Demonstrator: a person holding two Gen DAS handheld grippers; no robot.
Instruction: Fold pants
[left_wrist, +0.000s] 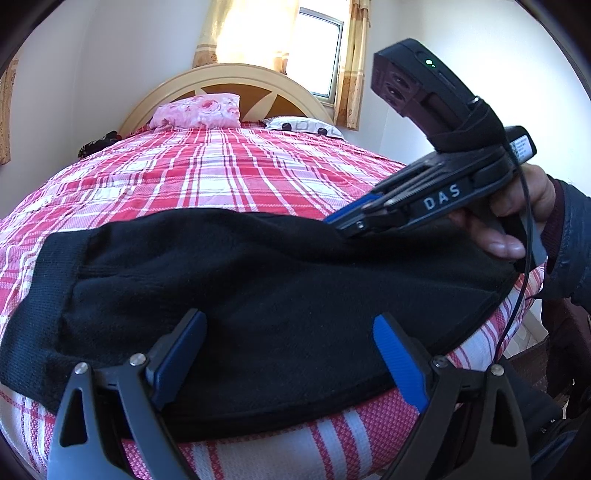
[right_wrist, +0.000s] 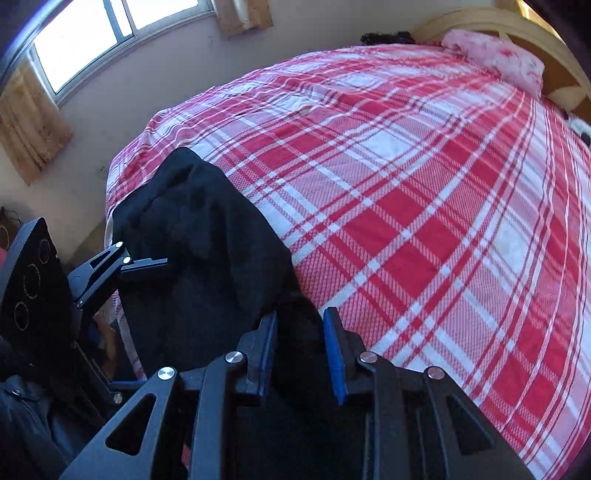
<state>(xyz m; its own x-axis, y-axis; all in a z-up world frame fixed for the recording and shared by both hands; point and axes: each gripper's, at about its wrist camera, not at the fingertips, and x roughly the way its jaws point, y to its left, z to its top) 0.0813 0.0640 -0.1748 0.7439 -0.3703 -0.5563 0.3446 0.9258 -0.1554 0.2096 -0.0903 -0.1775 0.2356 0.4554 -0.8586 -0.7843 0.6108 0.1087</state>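
Note:
Black pants (left_wrist: 240, 277) lie across the near edge of the bed, waistband toward the left. My left gripper (left_wrist: 288, 325) is open, its blue pads (left_wrist: 181, 354) spread wide over the near hem with fabric lying between them, untouched. My right gripper (left_wrist: 341, 220), held by a person's hand (left_wrist: 517, 221), is shut on the far right edge of the pants. In the right wrist view, black cloth (right_wrist: 192, 229) fills the narrow gap in the right gripper (right_wrist: 301, 332) and drapes away toward the bed's corner. One left gripper finger (right_wrist: 147, 263) shows there, reaching onto the cloth.
The bed carries a red and white plaid cover (left_wrist: 207, 177). A pink pillow (left_wrist: 199, 112) and a white patterned pillow (left_wrist: 303, 127) rest against the wooden headboard (left_wrist: 221, 79). A window with curtains (left_wrist: 321, 55) is behind, and a dark bundle (left_wrist: 99, 142) lies at the far left.

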